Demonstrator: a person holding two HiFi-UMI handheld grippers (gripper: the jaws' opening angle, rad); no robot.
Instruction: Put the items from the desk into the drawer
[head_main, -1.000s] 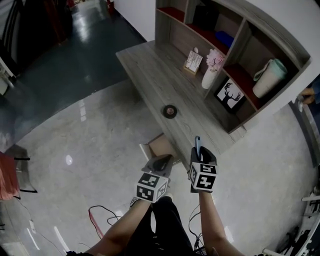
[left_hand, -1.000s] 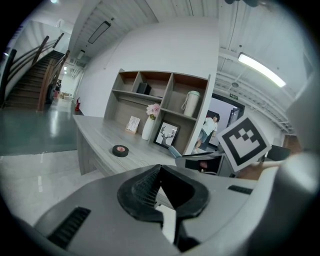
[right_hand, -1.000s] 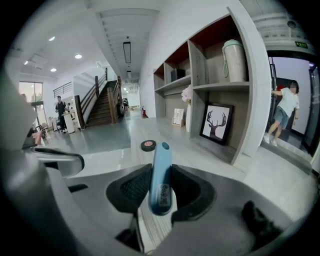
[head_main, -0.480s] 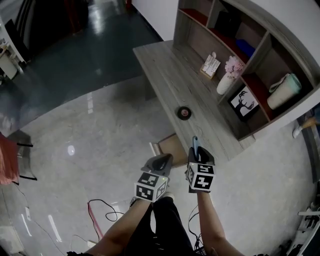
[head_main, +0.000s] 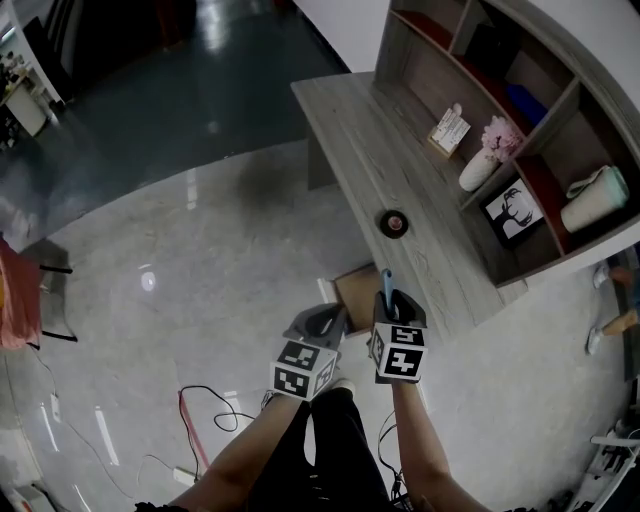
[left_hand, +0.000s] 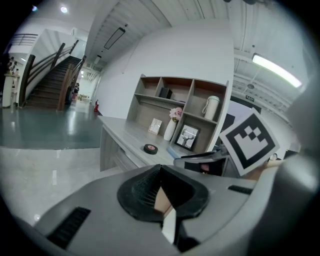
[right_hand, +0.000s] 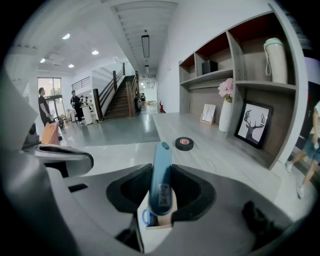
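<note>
Slim blue plastic tool with a small printed label (right_hand: 161, 167): clamped between the pads of the right gripper (head_main: 392, 303), long end sticking out past the jaw tips. It is in the air just in front of the grey wood-grain desk (head_main: 370, 150), close to the open tan-bottomed drawer (head_main: 350, 288) under the desk edge. Judgement: the grip low on the shaft leaves the free end leading, which suits lowering it into the drawer.

Left gripper (head_main: 325, 322): pads together, nothing between them. It is held just beside the right one. Judgement: idle, probably kept free for the drawer front or the next item.

Black tape roll (head_main: 394, 222): lies flat on the desk top, well apart from both grippers, not yet in the drawer. Likely next in line.

Not resolved:
- What kind of tool it is. Its lower end is buried between the pads, and a blue loop beneath it is unclear.
- Drawer contents. The head view shows only part of the floor past the grippers, and neither gripper view looks inside.
- Whether the tool's tip is above the drawer or the desk edge.
</note>
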